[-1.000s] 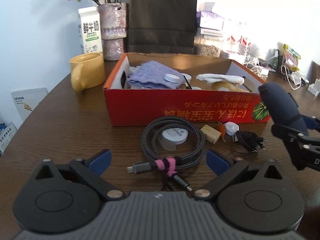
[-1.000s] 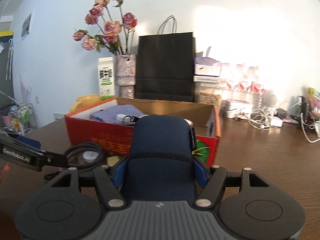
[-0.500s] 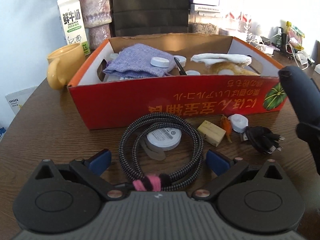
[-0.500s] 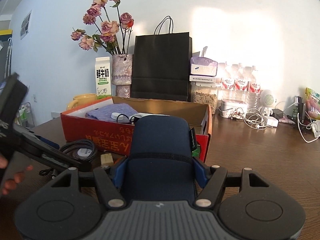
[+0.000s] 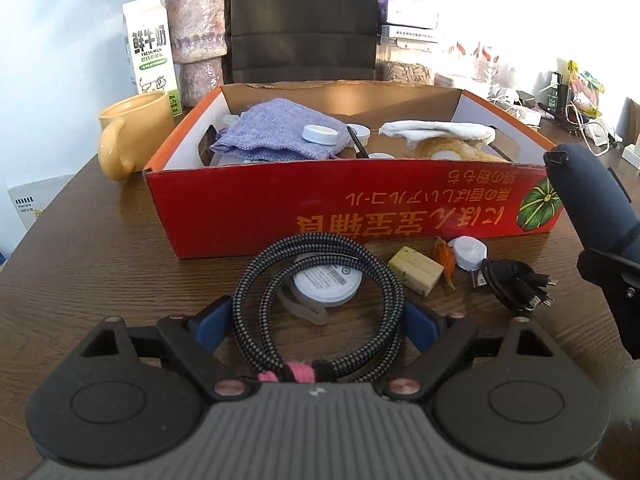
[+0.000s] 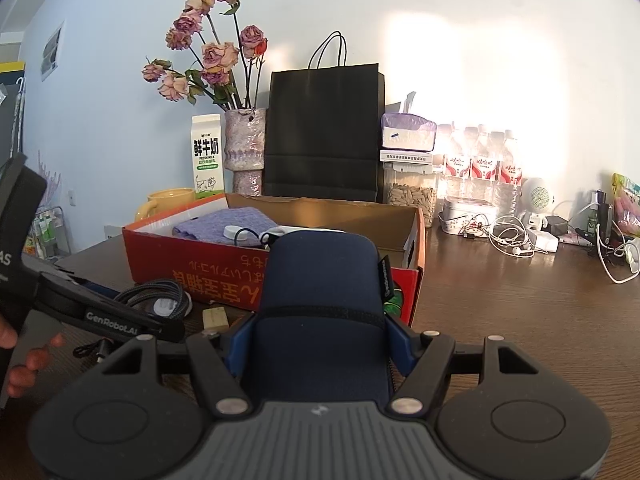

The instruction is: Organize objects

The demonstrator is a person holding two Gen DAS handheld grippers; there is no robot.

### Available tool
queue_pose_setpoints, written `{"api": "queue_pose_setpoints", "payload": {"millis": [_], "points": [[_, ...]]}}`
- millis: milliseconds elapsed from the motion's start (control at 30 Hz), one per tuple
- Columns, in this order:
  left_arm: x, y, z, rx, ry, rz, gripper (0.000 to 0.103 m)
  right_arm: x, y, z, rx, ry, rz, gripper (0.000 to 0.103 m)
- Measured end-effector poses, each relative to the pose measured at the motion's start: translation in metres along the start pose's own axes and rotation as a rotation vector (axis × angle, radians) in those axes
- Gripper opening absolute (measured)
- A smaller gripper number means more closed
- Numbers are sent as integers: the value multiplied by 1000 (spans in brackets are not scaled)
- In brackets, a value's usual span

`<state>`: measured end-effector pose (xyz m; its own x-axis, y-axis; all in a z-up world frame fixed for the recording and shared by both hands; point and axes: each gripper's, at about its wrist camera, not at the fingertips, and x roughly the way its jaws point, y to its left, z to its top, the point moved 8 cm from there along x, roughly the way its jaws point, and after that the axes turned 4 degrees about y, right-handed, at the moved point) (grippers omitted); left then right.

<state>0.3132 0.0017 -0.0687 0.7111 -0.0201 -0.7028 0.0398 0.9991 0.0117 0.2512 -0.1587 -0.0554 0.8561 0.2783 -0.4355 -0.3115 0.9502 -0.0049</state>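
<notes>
A coiled braided cable (image 5: 320, 241) with a pink tie lies on the brown table (image 5: 100, 260) in front of a red cardboard box (image 5: 360, 208). My left gripper (image 5: 316, 324) straddles the coil. Its blue pads (image 5: 212, 326) stand just outside the loop's two sides and the jaws are closing. Inside the loop rests a white round disc (image 5: 326, 284). My right gripper (image 6: 320, 340) is shut on a navy fabric case (image 6: 320, 300) and holds it upright near the box's right corner; the same case (image 5: 580, 200) shows in the left wrist view.
Beside the coil lie a yellowish block (image 5: 416, 270), a small white puck (image 5: 468, 252) and a black cable bundle (image 5: 512, 284). The box holds a purple cloth (image 5: 280, 128) and other items. A yellow mug (image 5: 132, 132), milk carton (image 5: 150, 44) and black bag (image 6: 324, 132) stand behind.
My left gripper moved forward and down over the coil, so the loop now sits between its pads, and the jaws narrowed slightly. The right gripper and the case stayed put.
</notes>
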Motion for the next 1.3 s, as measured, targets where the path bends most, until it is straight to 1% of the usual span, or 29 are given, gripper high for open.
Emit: {"api": "queue_pose_setpoints", "payload": {"millis": [333,467,633,867,1067,1167,1233,1300], "points": [[-9,2,-5,7,-4,-14,89,0,0,0,0,1,1,66],[-12,-5,-12,29,8,-39,89,0,0,0,0,0,1,66],[-16,-13,-18,34,19,-73,89,0,-1,0,-1,1,2,66],[-28,-20,-17,43,-4,-99,89,0,0,1,0,1,2,66],[-35,-33,-21,80,-5,-136,89,1,1,-2,-9,3,13,66],[-44,-40,-21,104,-28,-158,89,1,3,-3,-11,4,17,66],[-42,-40,-22,110,-23,-150,89,1,4,-3,-14,5,18,66],[-31,-37,-26,100,21,-121,89,0,4,-2,-15,4,18,66]]}}
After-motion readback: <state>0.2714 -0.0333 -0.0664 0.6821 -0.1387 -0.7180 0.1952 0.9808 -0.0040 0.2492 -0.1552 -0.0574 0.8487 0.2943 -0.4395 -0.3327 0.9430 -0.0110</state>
